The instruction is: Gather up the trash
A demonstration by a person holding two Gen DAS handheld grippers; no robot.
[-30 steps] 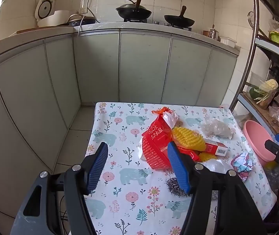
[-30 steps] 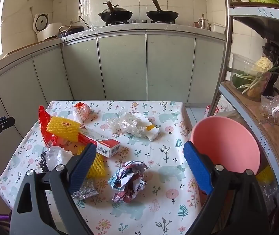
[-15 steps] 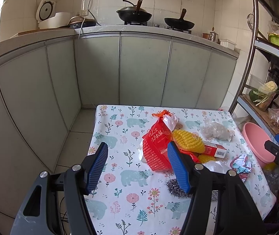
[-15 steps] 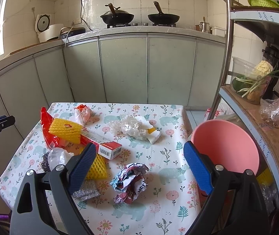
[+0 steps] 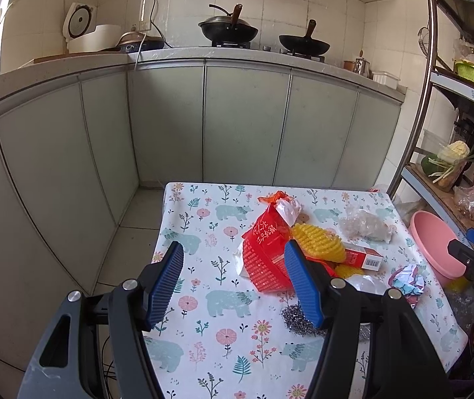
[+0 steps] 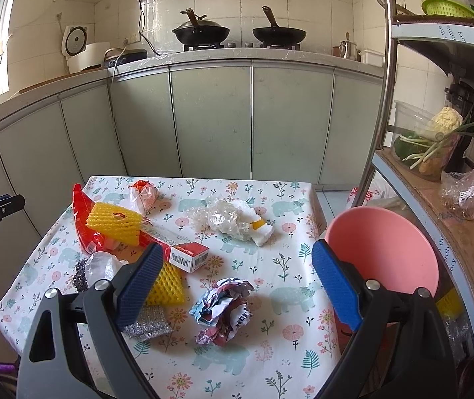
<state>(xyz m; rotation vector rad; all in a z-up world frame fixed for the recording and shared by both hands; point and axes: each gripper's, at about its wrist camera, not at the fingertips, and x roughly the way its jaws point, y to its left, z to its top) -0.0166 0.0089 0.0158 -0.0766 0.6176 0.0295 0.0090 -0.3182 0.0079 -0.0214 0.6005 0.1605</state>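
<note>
Trash lies on a table with a floral cloth (image 5: 203,299) (image 6: 286,299). A red plastic bag (image 5: 265,259) (image 6: 82,222), yellow foam nets (image 5: 316,241) (image 6: 113,224), a red box (image 6: 187,254) and a steel scourer (image 5: 295,319) sit together. A crumpled paper ball (image 6: 225,306) (image 5: 406,281) and clear plastic wrap (image 6: 227,219) (image 5: 363,227) lie apart. My left gripper (image 5: 237,284) is open and empty above the table's left side. My right gripper (image 6: 237,289) is open and empty above the paper ball.
A pink basin (image 6: 383,249) (image 5: 433,246) stands off the table's right edge. A metal shelf rack (image 6: 436,199) with vegetables and bags is at the right. Kitchen cabinets (image 6: 210,123) with woks on the counter run behind the table.
Both grippers have risen and drawn back slightly, so the table sits a little lower in both views. Nothing on the table has moved.
</note>
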